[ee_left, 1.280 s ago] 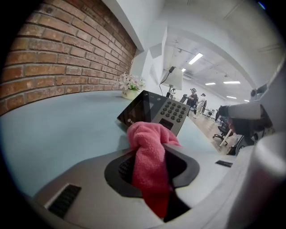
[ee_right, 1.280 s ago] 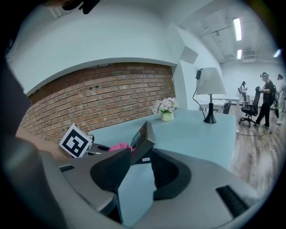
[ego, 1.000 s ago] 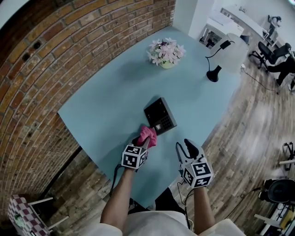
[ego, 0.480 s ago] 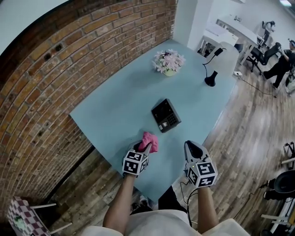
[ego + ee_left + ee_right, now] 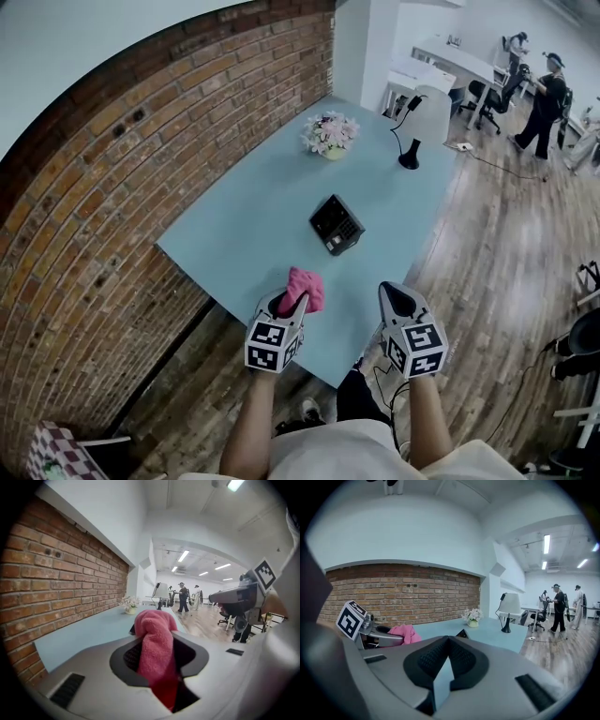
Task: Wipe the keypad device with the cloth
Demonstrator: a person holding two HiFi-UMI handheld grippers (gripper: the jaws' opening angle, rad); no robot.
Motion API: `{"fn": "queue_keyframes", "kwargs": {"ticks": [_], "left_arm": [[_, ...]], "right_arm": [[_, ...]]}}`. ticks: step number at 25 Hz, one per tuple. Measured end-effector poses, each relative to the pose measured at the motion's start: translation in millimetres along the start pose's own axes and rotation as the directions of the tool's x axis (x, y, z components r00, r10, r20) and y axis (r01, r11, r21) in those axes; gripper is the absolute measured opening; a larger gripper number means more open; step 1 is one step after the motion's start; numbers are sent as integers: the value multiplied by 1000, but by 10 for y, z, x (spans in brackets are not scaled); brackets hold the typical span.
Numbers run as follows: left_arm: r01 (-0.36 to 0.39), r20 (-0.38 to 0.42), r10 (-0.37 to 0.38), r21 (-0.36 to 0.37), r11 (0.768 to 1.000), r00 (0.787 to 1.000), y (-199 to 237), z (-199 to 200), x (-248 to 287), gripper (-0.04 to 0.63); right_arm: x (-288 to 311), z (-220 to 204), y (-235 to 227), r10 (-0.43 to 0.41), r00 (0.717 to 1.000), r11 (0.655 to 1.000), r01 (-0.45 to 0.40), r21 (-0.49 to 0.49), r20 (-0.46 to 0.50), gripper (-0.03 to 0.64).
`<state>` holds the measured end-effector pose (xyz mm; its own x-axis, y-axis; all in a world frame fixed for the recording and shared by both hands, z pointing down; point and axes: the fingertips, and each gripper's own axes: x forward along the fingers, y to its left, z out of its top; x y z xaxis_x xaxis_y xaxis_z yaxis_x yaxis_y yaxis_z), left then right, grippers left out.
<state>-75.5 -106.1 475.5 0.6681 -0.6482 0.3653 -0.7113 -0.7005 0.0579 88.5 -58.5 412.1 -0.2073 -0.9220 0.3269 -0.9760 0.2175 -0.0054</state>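
Clamping the pink cloth (image 5: 305,285), the left gripper (image 5: 289,302) hangs ready to wipe the keypad device (image 5: 337,223) at one o'clock; the right gripper (image 5: 397,298) sits closed, empty.

We wear a white short-sleeved top (image 5: 328,457). Our left gripper (image 5: 292,305) and right gripper (image 5: 394,296) are smooth grey shells with black ribbed pads (image 5: 429,660). Each carries a white cube (image 5: 274,345) printed with black square markers. A thin black cable (image 5: 379,379) hangs under the right one.
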Motion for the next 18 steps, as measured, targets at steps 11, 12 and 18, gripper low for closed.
{"fn": "queue_keyframes", "kwargs": {"ticks": [11,12,18], "left_arm": [[-6,117,-11,147,989,993,-344,667,-763,144],[-6,125,-13,154,988,992,-401,699,-830,144],[-29,200,-11,197,980,980,-886,896,-1269,146]], "right_arm": [[-663,335,354,10,998,999,-7,-38,69,13],[-735,356,372,12,997,999,-9,-44,73,13],[-1371,444,453,33,993,996,-24,-80,109,12]]}}
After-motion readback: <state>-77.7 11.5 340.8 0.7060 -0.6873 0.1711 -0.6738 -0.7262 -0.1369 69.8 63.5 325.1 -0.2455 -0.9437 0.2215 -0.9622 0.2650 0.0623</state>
